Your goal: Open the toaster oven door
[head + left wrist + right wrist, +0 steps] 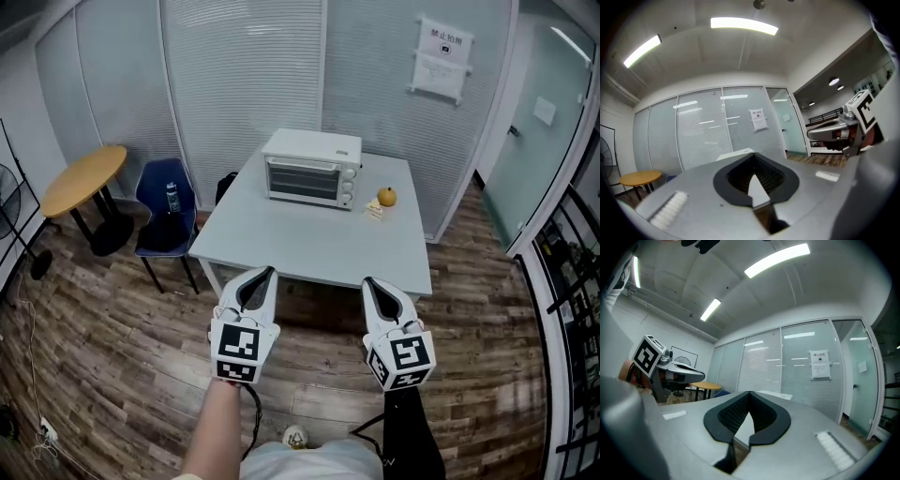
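A white toaster oven (312, 169) stands at the far side of a grey table (309, 244) with its glass door closed. Both grippers hang over the wooden floor in front of the table's near edge, well short of the oven. My left gripper (265, 273) is shut and holds nothing. My right gripper (368, 281) is also shut and empty. In the left gripper view the jaws meet at the left gripper's tip (752, 155), with the oven's top (736, 153) just behind. The right gripper view shows the right gripper (749, 393) closed the same way.
An orange fruit (386, 197) and a small card (375, 212) lie right of the oven. A blue chair (167, 211) with a bottle (172, 197) and a round yellow table (84, 178) stand to the left. Glass partitions with blinds close the back.
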The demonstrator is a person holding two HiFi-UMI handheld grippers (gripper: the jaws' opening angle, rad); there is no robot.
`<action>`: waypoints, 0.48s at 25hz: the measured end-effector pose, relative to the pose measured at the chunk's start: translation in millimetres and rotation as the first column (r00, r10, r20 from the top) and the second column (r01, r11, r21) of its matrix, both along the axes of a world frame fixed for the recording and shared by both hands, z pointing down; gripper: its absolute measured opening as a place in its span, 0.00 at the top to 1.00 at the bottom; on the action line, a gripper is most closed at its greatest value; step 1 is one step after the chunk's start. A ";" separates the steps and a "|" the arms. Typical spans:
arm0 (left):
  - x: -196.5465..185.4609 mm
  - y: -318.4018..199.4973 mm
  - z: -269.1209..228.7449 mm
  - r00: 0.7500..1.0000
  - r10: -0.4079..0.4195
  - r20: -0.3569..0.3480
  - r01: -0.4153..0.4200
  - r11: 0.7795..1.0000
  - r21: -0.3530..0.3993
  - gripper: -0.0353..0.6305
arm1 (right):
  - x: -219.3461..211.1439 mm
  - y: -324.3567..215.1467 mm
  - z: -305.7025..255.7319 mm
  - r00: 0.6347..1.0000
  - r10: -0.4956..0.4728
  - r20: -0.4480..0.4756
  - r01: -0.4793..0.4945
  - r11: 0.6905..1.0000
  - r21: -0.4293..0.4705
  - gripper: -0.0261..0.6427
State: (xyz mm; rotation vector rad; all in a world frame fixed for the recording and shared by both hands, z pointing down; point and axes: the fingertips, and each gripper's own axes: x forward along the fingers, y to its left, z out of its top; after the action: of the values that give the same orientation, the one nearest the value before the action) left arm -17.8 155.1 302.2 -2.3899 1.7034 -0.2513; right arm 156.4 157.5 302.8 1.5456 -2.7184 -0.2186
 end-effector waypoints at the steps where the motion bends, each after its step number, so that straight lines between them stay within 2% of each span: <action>1: -5.5 -7.5 -0.6 1.000 -0.001 0.004 0.001 1.000 0.007 0.86 | -4.8 -8.4 0.6 1.000 0.003 -0.003 -0.003 1.000 -0.001 0.96; 12: -50.2 -69.2 6.8 1.000 -0.006 -0.017 0.006 1.000 0.001 0.86 | -39.1 -74.9 7.1 1.000 0.017 -0.014 -0.017 1.000 -0.003 0.96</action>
State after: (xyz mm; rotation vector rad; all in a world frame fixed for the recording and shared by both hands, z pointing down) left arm -68.0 85.9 309.0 -2.3935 1.7177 -0.2316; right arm 117.3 82.6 310.0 1.5595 -2.6933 -0.2240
